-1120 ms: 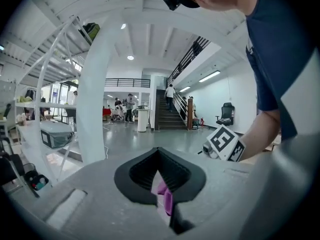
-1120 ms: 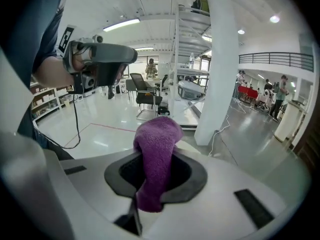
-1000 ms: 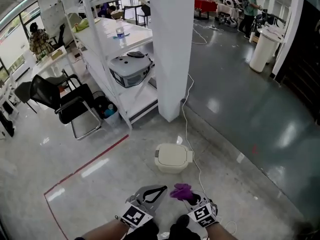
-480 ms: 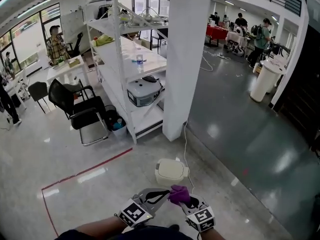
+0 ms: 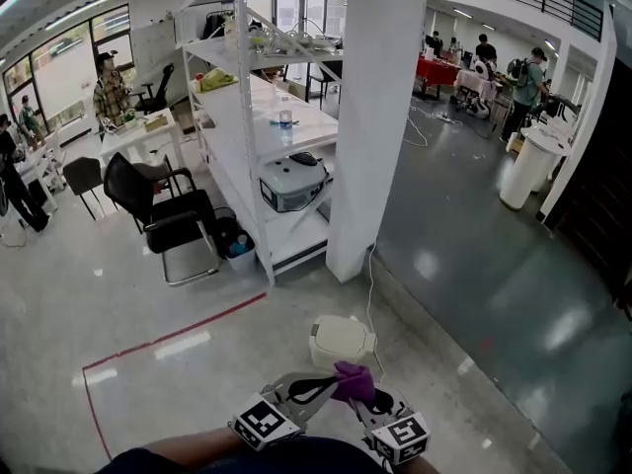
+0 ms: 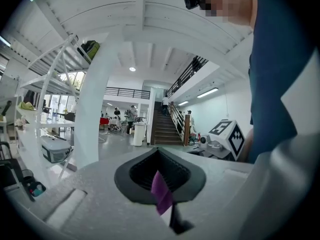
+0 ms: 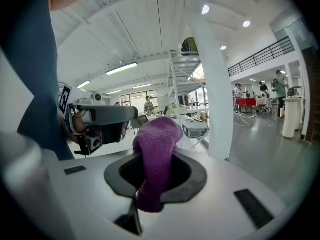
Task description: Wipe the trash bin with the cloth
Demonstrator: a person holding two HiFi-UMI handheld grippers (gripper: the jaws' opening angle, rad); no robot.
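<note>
Glossy grey floor [image 5: 178,294] is spreading through a big open workroom, with a white pillar [image 5: 380,117] rising beside white shelving [image 5: 247,117] and a black chair [image 5: 158,215]. The small pale trash bin [image 5: 342,341] is sitting on the floor close to the pillar's foot, lid down. Just below it in the head view, both grippers are hovering side by side, clear of the bin. The right gripper [image 5: 365,397] is clamping the purple cloth [image 5: 354,381], which is bulging up out of its jaws. The left gripper [image 5: 314,390] is pointing toward the cloth with its jaws together, and a thin purple strip is showing at their seam.
</note>
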